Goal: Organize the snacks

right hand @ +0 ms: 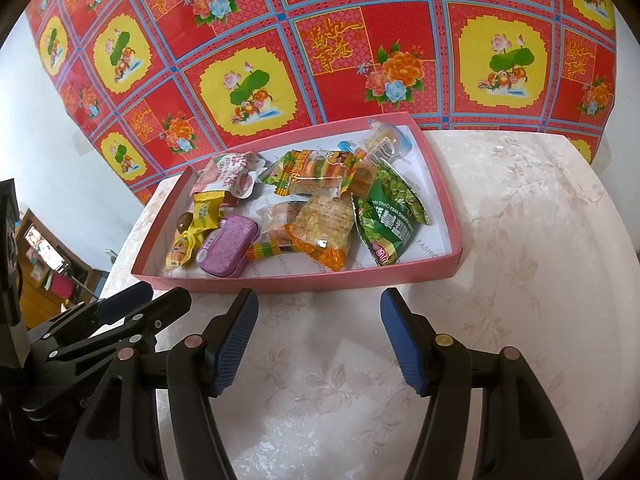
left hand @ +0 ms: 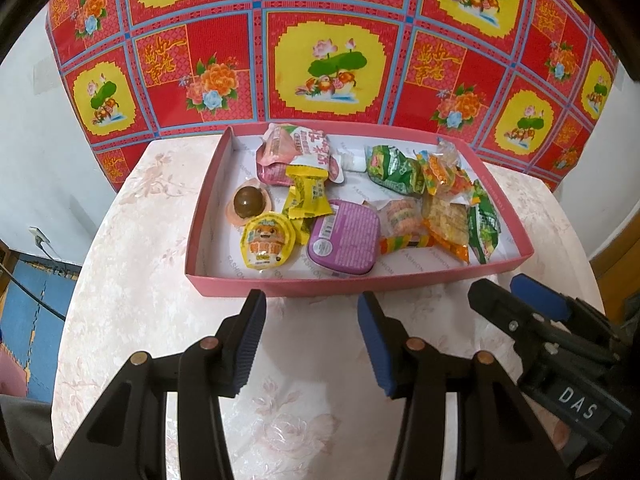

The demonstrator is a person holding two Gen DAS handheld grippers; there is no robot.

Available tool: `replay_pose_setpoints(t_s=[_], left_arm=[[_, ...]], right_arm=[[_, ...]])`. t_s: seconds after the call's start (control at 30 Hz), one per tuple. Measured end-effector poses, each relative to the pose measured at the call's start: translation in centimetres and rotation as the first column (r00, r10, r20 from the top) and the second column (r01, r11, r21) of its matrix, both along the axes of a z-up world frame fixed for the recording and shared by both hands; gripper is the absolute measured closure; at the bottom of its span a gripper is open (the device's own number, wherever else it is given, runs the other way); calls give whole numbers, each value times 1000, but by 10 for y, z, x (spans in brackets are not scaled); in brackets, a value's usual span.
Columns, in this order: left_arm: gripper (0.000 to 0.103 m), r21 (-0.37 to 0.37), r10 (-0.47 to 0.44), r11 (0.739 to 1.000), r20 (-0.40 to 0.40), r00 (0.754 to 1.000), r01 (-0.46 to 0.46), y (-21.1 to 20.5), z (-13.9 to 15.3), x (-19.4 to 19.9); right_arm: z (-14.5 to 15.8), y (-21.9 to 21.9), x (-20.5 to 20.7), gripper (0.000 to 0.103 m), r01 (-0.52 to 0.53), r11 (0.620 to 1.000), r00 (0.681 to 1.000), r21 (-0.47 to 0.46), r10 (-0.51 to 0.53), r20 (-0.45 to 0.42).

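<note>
Blue ribbed pads line the fingers of both tools, and both pairs stand apart with nothing between them: the left gripper (left hand: 311,312) and the right gripper (right hand: 319,310) hover side by side over the surface (right hand: 500,240), just short of the near wall of the pink box (left hand: 320,282), as if held back where each camera can take in the whole tray. Every snack in view lies inside that box, none on the surface around it. Toward the box's left end sit a yellow jelly cup (left hand: 267,245), a brown ball in a clear shell (left hand: 248,202) and a purple tin (left hand: 343,238); the green pea packets (right hand: 386,216) and an orange-edged cracker pack (right hand: 324,226) crowd its right end, overlapping loosely. That fits either snacks already gathered into the box or a jumble awaiting sorting within it. Behind the box hangs a red patterned cloth (left hand: 332,60).
</note>
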State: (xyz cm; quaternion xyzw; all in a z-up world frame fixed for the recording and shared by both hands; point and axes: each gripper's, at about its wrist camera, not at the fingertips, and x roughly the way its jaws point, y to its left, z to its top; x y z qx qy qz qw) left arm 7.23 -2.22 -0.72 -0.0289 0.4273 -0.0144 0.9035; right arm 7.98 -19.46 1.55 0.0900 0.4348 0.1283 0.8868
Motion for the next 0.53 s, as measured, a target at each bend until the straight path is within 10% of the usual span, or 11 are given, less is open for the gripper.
replay_pose_setpoints(t_s=[0.53], left_arm=[[53, 3, 10, 1000, -8, 1000, -10, 3, -3, -4]], right_arm=[[-2, -2, -2, 38, 4, 1000, 1000, 1, -4, -1]])
